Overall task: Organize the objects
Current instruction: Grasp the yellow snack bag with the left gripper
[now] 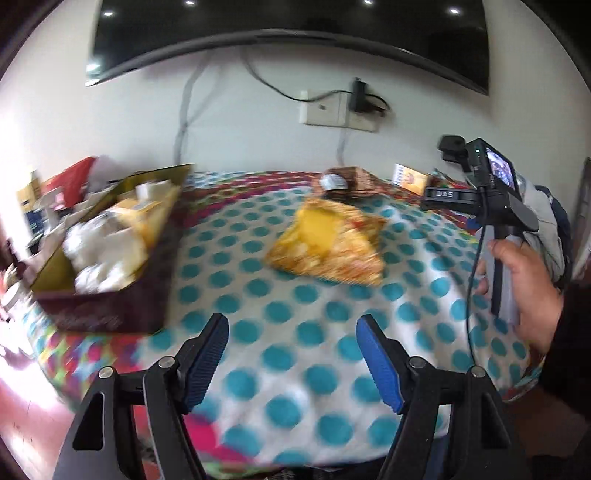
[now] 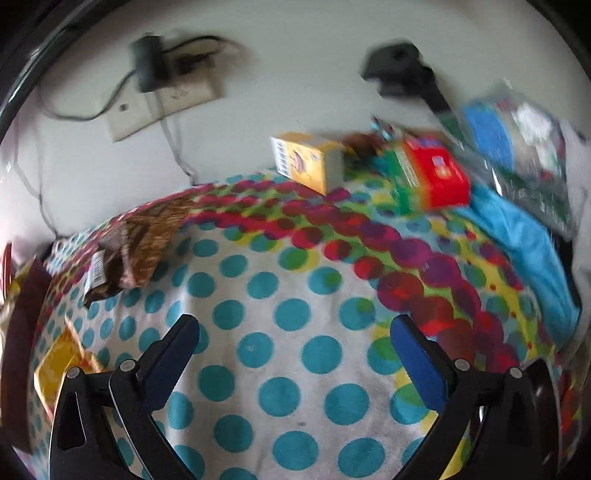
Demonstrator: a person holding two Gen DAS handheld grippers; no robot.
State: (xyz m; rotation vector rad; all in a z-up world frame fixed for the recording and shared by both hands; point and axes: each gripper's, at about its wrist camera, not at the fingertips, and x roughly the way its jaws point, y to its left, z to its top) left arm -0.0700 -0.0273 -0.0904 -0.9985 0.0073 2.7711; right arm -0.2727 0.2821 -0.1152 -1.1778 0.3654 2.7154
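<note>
A yellow-orange snack packet (image 1: 327, 242) lies on the polka-dot blanket (image 1: 295, 332), ahead of my open, empty left gripper (image 1: 291, 328). A dark box (image 1: 110, 254) filled with white and yellow packets sits to the left. A brown packet (image 1: 343, 181) lies farther back; it also shows in the right wrist view (image 2: 136, 243). My right gripper (image 2: 293, 332) is open and empty above the blanket. A yellow carton (image 2: 308, 162) and a red-green carton (image 2: 428, 173) stand at the back right. The right gripper's handle is held in a hand (image 1: 528, 280).
A blue cloth (image 2: 524, 240) and a plastic-wrapped pack (image 2: 517, 147) lie at the far right. A wall socket with a plugged adapter (image 1: 360, 96) and a TV (image 1: 291, 33) are on the wall behind. Clutter (image 1: 55, 192) is piled at the far left.
</note>
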